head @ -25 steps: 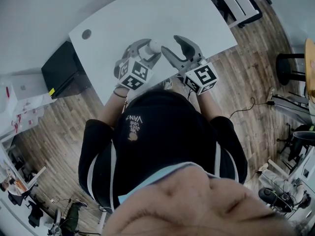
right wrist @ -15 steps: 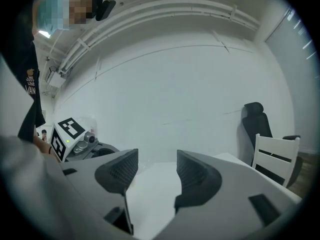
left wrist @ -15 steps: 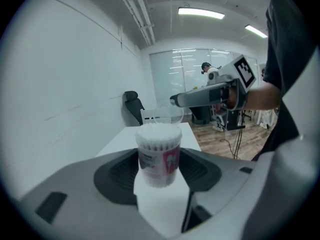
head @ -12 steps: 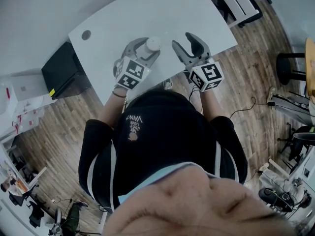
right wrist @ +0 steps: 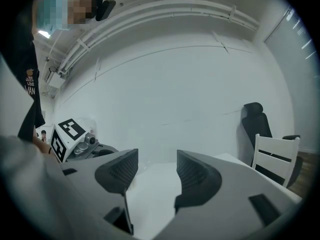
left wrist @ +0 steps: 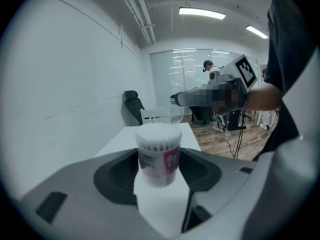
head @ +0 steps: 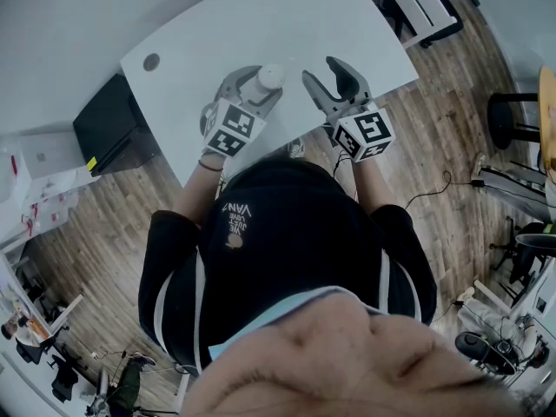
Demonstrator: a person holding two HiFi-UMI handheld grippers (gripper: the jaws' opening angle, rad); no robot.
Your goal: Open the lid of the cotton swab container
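The cotton swab container [left wrist: 159, 156], pink-labelled with its white swab tips bare at the top, stands upright between the pads of my left gripper [left wrist: 160, 176], which is shut on it. In the head view the container [head: 270, 77] is over the white table [head: 261, 20], with the left gripper [head: 259, 82] around it. To its right my right gripper [head: 328, 75] is a short way off. The clear lid [left wrist: 167, 113] shows at the tips of the right gripper [left wrist: 173, 100], apart from the container. It is hard to make out in the right gripper view, between the jaws of the right gripper [right wrist: 156, 171].
The table has a round cable hole [head: 153, 60] at its far left. A black box [head: 109, 120] sits on the floor by the table's left edge. A white chair [head: 417, 3] stands at the table's far right end, with a black office chair [right wrist: 255, 116] behind it.
The right gripper has drawn away to the right from the container, which it was beside a second ago. The left gripper and the container have shifted slightly forward.
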